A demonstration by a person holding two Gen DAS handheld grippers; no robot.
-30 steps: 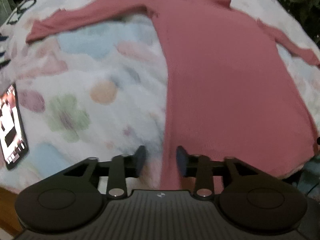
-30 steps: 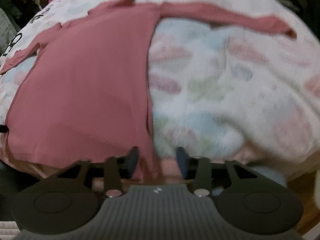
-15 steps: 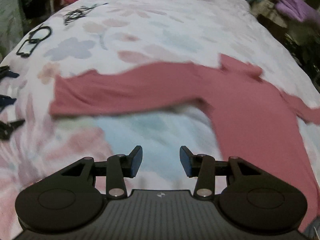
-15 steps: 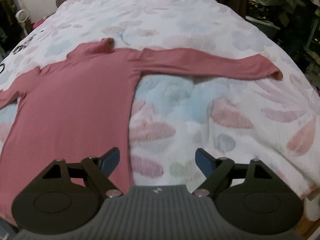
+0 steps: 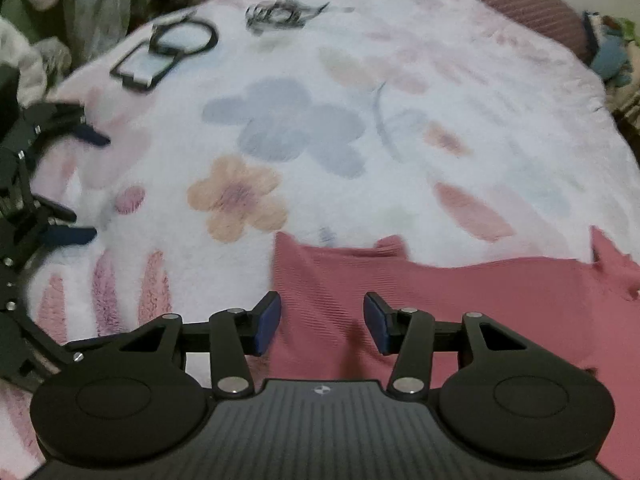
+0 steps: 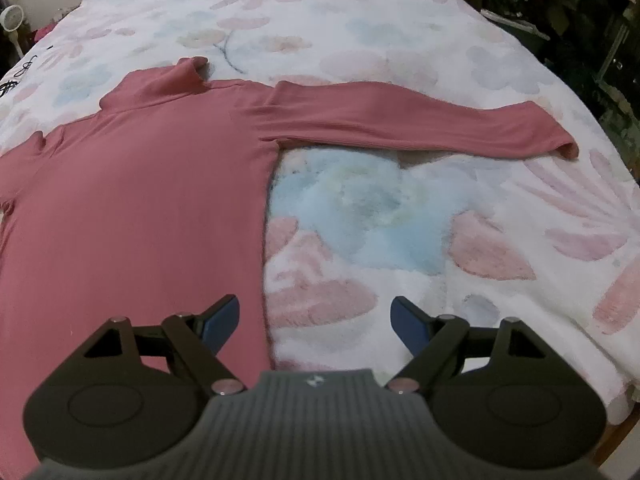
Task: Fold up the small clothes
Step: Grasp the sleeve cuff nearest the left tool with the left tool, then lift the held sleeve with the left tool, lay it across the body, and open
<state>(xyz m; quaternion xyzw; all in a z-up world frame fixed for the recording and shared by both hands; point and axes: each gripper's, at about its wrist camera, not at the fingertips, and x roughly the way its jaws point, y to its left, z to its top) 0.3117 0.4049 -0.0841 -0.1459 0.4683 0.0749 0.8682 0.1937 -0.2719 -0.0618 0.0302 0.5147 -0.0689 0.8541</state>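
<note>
Floral blanket (image 6: 400, 12), pink turtleneck (image 6: 140, 200) flat ahead of right gripper (image 6: 316, 320), jaws spread empty, left gripper (image 5: 322, 324) opening above sleeve cuff (image 5: 320, 280), unpinched, black cables (image 5: 280, 14) beyond, no legible writing.

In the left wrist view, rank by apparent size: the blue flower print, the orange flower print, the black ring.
1. Blue flower print.
2. Orange flower print, though nearer the camera.
3. Black ring, farthest away, so its true size is unsure.
</note>
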